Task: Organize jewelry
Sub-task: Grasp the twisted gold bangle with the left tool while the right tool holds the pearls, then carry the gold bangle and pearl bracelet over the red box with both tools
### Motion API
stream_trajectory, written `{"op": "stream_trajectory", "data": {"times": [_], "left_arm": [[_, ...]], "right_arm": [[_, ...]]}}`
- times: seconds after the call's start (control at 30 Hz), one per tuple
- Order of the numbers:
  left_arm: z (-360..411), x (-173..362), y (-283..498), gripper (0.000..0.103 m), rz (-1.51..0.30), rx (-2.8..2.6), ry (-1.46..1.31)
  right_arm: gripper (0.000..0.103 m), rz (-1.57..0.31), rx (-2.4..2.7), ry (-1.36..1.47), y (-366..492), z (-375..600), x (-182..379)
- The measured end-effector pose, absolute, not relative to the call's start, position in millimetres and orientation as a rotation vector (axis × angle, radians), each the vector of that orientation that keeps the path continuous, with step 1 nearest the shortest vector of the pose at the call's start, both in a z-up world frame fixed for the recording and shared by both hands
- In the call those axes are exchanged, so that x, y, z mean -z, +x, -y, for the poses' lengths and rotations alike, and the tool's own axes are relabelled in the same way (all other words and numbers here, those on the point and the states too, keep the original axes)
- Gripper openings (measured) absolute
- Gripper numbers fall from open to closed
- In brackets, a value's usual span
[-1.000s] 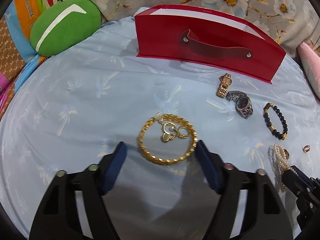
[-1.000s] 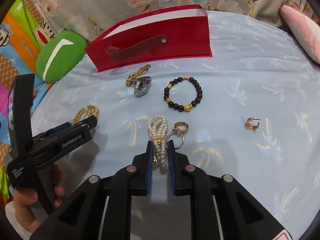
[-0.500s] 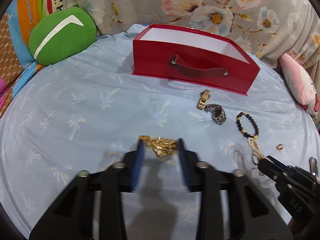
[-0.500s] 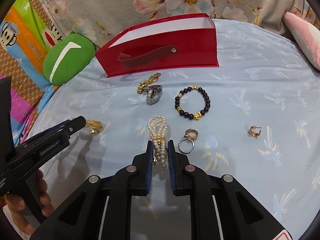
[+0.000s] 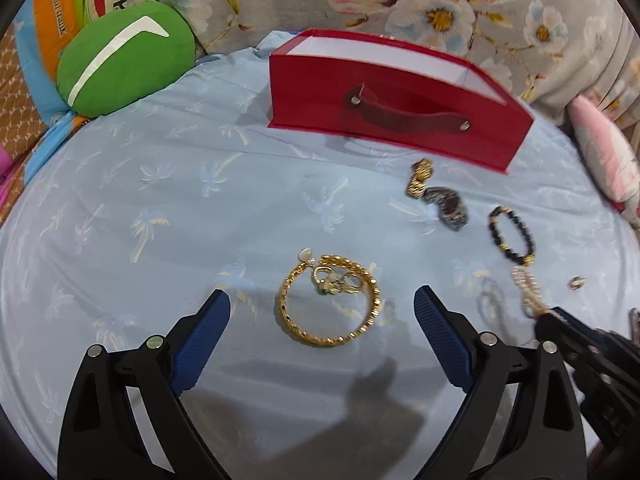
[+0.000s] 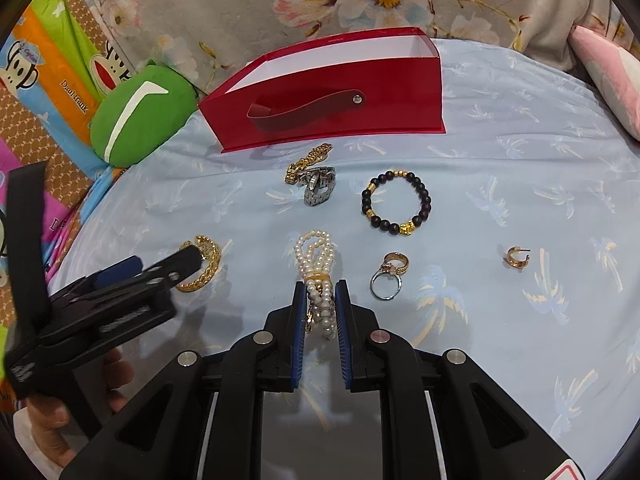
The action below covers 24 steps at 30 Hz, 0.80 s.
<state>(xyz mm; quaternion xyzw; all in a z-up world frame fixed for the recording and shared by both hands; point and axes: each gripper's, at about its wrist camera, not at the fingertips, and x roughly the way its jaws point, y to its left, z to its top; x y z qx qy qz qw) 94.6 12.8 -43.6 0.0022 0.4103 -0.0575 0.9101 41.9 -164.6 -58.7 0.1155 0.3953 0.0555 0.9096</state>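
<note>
Left wrist view: your left gripper point(image 5: 322, 312) is spreading, fingers wide apart, and the gold bangle point(image 5: 330, 300) lies free between them on the blue palm-print sheet point(image 5: 160, 200), small rings inside its loop. The red box point(image 5: 396, 120) stands beyond.

Right wrist view: your right gripper point(image 6: 319, 304) has its fingers clamped on the pearl bracelet point(image 6: 316, 264), near the beaded bracelet point(image 6: 396, 202).

A home bedroom: palm-print bedsheet point(image 5: 160, 184), floral bedding point(image 6: 224, 8), green cushion point(image 5: 120, 64).
</note>
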Motion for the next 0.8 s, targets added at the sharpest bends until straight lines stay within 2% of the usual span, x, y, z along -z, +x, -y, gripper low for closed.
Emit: {"op": "stream_trajectory", "data": {"times": [0.03, 0.1, 0.17, 0.2, 0.23, 0.43, 0.8], "left_arm": [[-10, 48, 98, 0.088, -0.852, 0.112, 0.022], [-8, 56, 103, 0.071, -0.872, 0.108, 0.037], [-8, 59, 103, 0.066, -0.869, 0.099, 0.048], [-8, 58, 103, 0.059, -0.867, 0.106, 0.049], [-8, 58, 102, 0.056, -0.863, 0.110, 0.047], [-15, 48, 95, 0.056, -0.829, 0.141, 0.008], [-25, -12, 74, 0.056, -0.722, 0.199, -0.048]], "right_arm": [[0.013, -0.817, -0.114, 0.238, 42, 164, 60], [0.013, -0.819, -0.113, 0.240, 43, 165, 60], [0.013, -0.819, -0.113, 0.243, 44, 165, 61], [0.013, -0.819, -0.112, 0.243, 44, 165, 61], [0.013, -0.819, -0.113, 0.244, 44, 165, 61], [0.013, -0.813, -0.119, 0.245, 44, 164, 59], [0.013, -0.732, -0.134, 0.241, 38, 165, 27]]}}
